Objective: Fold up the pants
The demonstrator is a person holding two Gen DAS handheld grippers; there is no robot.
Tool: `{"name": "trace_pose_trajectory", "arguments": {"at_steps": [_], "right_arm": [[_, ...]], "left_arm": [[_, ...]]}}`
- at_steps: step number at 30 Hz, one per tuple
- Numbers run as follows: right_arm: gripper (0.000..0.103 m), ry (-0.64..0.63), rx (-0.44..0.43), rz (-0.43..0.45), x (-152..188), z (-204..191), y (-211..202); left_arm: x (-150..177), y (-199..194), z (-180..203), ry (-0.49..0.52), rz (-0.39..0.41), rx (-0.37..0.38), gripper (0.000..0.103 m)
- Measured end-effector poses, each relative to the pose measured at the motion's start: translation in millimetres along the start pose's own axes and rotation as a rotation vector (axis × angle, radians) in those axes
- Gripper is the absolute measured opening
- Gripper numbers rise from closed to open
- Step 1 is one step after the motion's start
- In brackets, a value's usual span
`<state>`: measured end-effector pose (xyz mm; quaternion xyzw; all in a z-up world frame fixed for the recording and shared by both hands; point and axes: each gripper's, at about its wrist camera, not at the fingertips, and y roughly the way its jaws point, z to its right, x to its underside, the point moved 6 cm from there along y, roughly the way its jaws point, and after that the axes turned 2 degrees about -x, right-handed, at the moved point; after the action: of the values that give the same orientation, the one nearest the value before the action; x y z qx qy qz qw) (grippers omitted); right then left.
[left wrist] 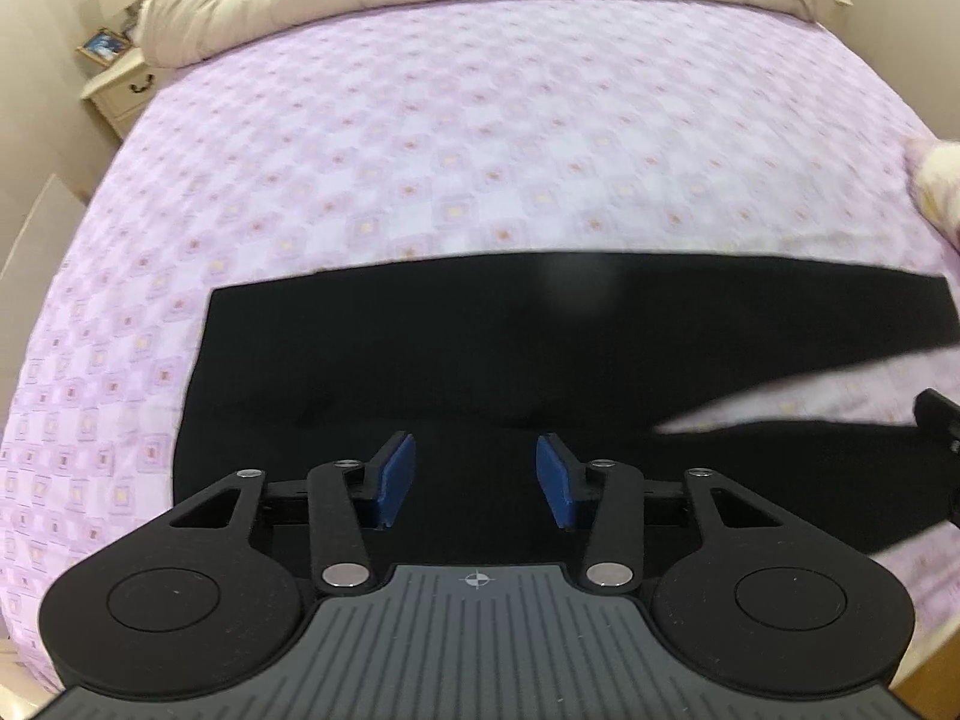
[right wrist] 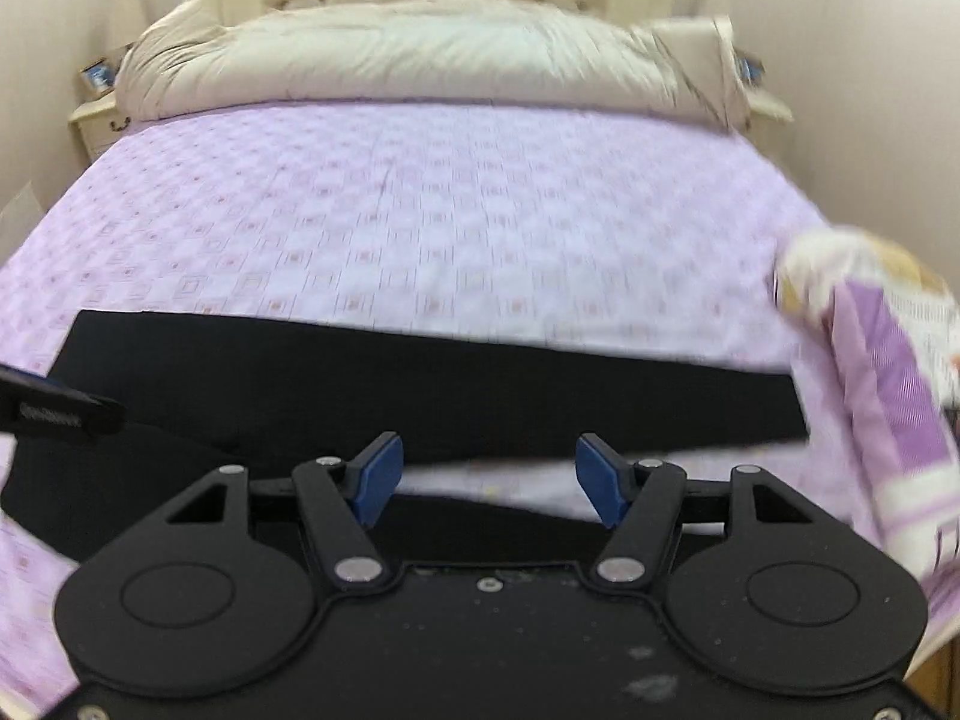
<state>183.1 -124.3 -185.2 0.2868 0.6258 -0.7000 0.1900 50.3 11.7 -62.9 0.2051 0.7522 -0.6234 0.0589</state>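
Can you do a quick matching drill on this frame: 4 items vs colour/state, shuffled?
Items:
1. pants
2. bed cover
3. duvet
4. left claw

Descriptions:
A. cream, bunched at the headboard end
B. open, nothing between the blue pads
C. black, laid flat, legs spread apart
D. lilac, square-patterned

Pairs: 1-C, 2-D, 3-A, 4-B
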Motion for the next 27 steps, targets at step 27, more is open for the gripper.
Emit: {"name": "trace_pose_trajectory", "arguments": {"at_steps": [27], "right_arm": [[0.063,-0.744,-0.555,-0.281,-86,-22,280]], "left_arm": [[-88,123,15,-0.168,-0.107,0.080,0.035]]}}
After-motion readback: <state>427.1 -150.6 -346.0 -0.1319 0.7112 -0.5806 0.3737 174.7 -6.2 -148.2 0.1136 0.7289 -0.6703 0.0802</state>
